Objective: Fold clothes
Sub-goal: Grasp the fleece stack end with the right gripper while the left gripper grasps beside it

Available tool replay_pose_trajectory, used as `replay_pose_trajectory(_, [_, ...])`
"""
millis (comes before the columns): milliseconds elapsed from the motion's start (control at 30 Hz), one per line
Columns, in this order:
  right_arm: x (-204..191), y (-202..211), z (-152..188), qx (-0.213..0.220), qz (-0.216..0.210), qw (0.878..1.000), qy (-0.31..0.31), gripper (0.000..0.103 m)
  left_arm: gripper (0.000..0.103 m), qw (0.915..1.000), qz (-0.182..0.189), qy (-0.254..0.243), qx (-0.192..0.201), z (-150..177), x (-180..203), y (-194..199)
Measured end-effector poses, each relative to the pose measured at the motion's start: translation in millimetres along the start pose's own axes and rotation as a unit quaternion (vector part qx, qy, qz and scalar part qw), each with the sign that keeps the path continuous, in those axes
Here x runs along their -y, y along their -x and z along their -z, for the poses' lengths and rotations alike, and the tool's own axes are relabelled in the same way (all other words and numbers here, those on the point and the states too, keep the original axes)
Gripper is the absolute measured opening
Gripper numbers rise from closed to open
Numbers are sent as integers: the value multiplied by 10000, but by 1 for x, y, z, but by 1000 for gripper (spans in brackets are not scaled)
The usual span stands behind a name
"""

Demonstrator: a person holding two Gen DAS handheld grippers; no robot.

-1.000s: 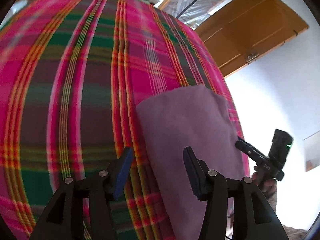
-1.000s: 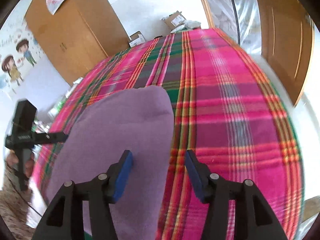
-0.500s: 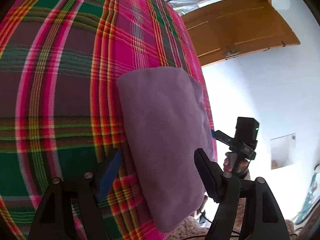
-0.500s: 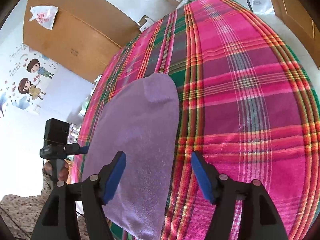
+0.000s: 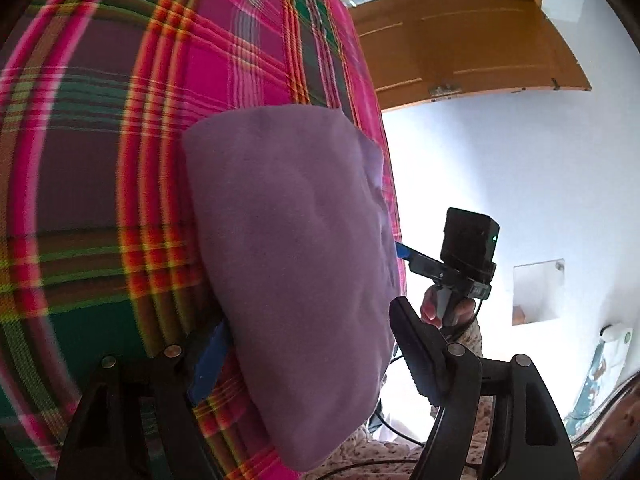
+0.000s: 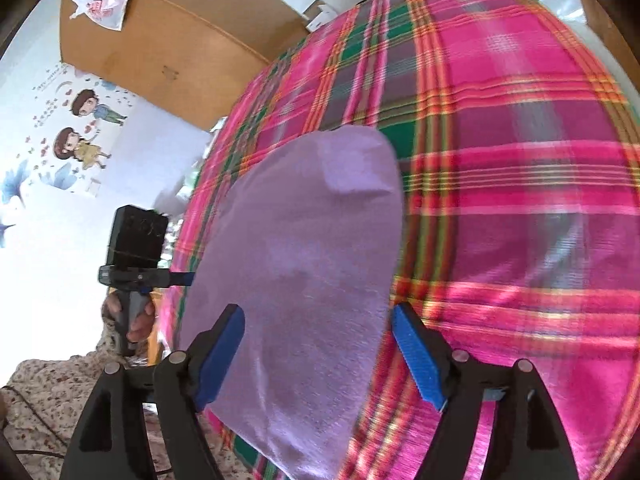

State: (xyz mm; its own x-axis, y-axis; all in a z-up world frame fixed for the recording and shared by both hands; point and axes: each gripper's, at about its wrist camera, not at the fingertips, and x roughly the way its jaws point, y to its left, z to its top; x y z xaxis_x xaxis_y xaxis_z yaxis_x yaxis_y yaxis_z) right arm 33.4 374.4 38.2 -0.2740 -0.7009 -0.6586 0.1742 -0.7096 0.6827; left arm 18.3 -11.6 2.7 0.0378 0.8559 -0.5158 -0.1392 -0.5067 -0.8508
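Observation:
A folded purple cloth (image 5: 296, 248) lies on the bed's pink and green plaid cover (image 5: 100, 152), near its edge. My left gripper (image 5: 312, 360) is open and straddles the cloth's near end; its pads stand clear of the fabric. In the right wrist view the same cloth (image 6: 304, 264) runs between the blue pads of my right gripper (image 6: 318, 356), whose jaws are opening and do not press on it. Each view also shows the other gripper at the cloth's far side: the right gripper (image 5: 404, 251) and the left gripper (image 6: 182, 278), each held by a hand.
The plaid cover (image 6: 500, 200) spreads wide beyond the cloth. A wooden door (image 5: 460, 48) and a white wall stand past the bed's edge. A wooden wardrobe (image 6: 160, 40), wall stickers (image 6: 80, 128) and boxes (image 6: 320, 16) lie beyond. Floral fabric (image 6: 48, 392) and cables are below.
Both grippers' jaws have spread wider and both have tipped downward. The cloth's ends now sit between the pads instead of ahead of them.

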Motion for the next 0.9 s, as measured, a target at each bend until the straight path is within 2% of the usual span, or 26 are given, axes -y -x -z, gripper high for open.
replay_pose_trajectory(367, [-11,-17,-7,-39,-24,10000,36,79,78,10000,-65,45,-60,5,21,-22])
replay_pose_trajectory(433, [-11,-14,-5,-50,117,9999,49,72,77,10000,-60,51,-31,8,21,-22])
replay_pose_trajectory(500, [-14,-14,-3,-50,371,9992,136,57,75,10000,-70,48,-15,9,21,-21])
replay_pose_trajectory(600, [-14,-12,0,-2,597,9980,191,42,69,9999,-90,88,1,10,19,-19])
replay_pose_trajectory(767, [-7,-6,4,123,555,9983,146,40,51,9995,-130,263,68,10,10,-14])
replay_pose_trajectory(900, [-20,-11,3,119,797,9958,442,36,41,9993,-131,314,121,11,5,-12])
